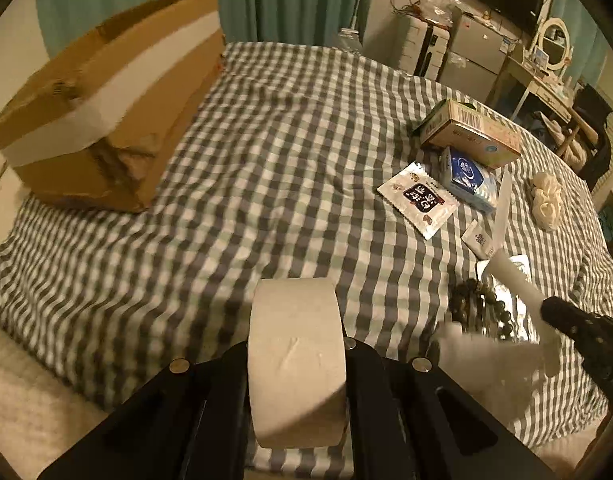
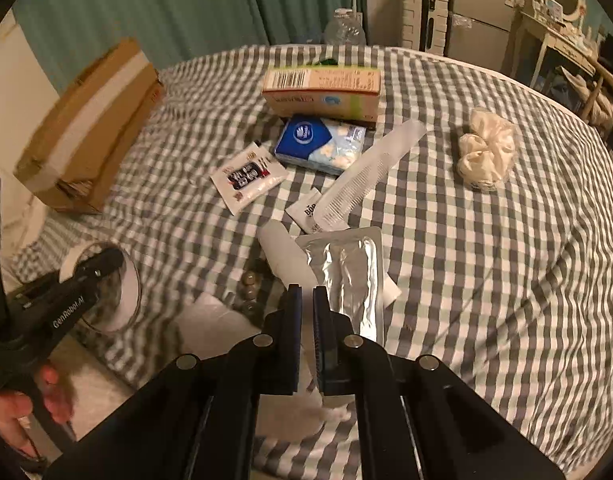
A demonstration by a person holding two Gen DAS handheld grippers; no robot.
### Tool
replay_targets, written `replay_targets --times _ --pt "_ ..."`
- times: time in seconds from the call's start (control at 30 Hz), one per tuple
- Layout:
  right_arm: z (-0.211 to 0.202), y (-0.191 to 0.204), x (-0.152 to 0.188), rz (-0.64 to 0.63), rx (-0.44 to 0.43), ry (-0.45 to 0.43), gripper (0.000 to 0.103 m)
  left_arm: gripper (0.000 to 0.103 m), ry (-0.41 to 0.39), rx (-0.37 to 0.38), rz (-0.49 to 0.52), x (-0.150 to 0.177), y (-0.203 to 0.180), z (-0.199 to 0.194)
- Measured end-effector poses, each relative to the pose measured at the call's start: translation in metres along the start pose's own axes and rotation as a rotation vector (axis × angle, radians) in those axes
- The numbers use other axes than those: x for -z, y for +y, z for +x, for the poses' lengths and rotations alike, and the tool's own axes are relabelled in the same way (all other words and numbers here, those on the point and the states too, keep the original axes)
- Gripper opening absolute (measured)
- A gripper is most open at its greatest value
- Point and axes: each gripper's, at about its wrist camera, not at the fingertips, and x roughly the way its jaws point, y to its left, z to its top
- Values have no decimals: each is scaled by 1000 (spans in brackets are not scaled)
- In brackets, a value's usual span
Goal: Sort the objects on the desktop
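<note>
1. Left claw (image 1: 298, 364) gripped a roll of white tape (image 1: 296, 356), its jaws closed across the roll's width, above the near edge of the checked desk (image 1: 266, 152).
2. Right claw (image 2: 307, 304) had its blue pads nearly together; something white sat between them, though whether it was held could not be told.
3. Just ahead of the right claw lay a silver foil pack (image 2: 350, 276), a white comb (image 2: 362, 176) and a small sachet (image 2: 306, 210).
4. Farther back sat a blue tissue pack (image 2: 320, 142), a printed snack packet (image 2: 248, 176) and a carton (image 2: 322, 90).
5. A cardboard box (image 1: 106, 96) stood at the desk's far left; a cream scrunchie (image 2: 486, 148) lay apart on the right.
</note>
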Motion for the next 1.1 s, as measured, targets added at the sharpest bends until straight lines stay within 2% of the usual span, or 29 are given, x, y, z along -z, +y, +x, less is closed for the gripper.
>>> replay_targets --times 0.17,0.37,0.53,0.7,0.9,0.97,1.1 --pt "-23 -7 4 71 -68 -54 5 5 -36 -19 54 2 -3 -21" --pt "-46 -1 7 72 -95 -90 5 5 -79 35 81 -1 -2 -53" --pt "-59 7 8 100 -191 -110 5 5 -102 83 39 -12 18 -79" --pt "-72 33 1 68 -225 -112 5 5 -134 116 -7 -30 44 -99" --pt "-89 83 -42 -4 -229 -119 5 5 -183 98 12 -72 89 -123" --pt "-91 106 -65 -13 -262 -121 5 5 -225 67 22 -91 115 -132" --pt "-80 165 -109 -62 -332 -114 5 5 -246 8 12 -126 166 -127"
